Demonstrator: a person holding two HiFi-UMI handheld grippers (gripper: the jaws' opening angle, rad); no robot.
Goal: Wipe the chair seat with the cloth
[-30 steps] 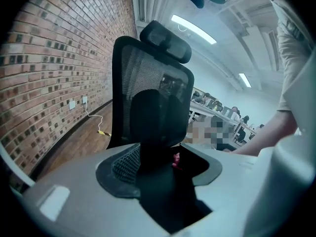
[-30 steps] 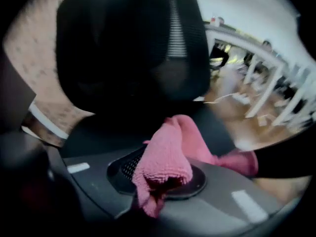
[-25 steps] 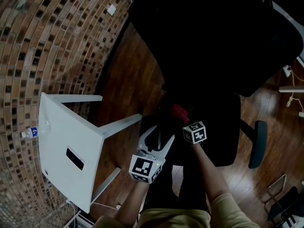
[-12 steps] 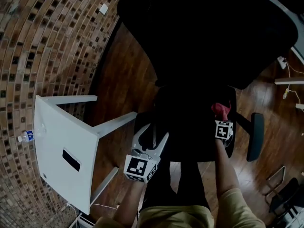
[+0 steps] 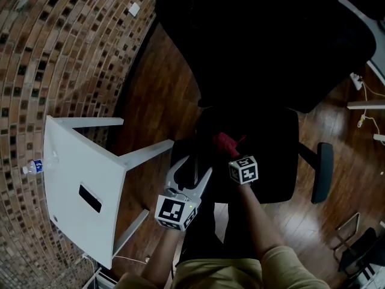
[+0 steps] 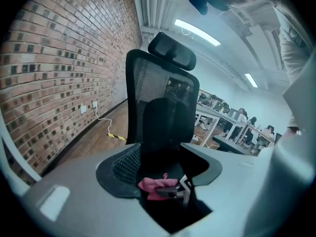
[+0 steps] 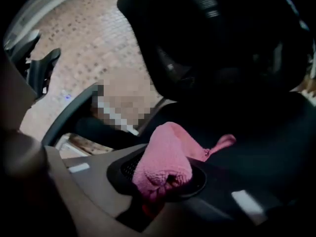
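One white table [image 5: 71,161] beside chair [image 5: 274,155].

Head view is dimly lit, chair [image 5: 264,53] lost in blackness; gripper views are fisheye-bent and blurred.

Right tool [image 7: 159,185] clamped on a bunched pink cloth [image 7: 165,157], the cloth's thin tail trailing toward 2 o'clock over the black chair seat [image 7: 266,147], dark backrest [image 7: 222,38] at 1 o'clock, brick wall [image 7: 89,43] at 10 o'clock
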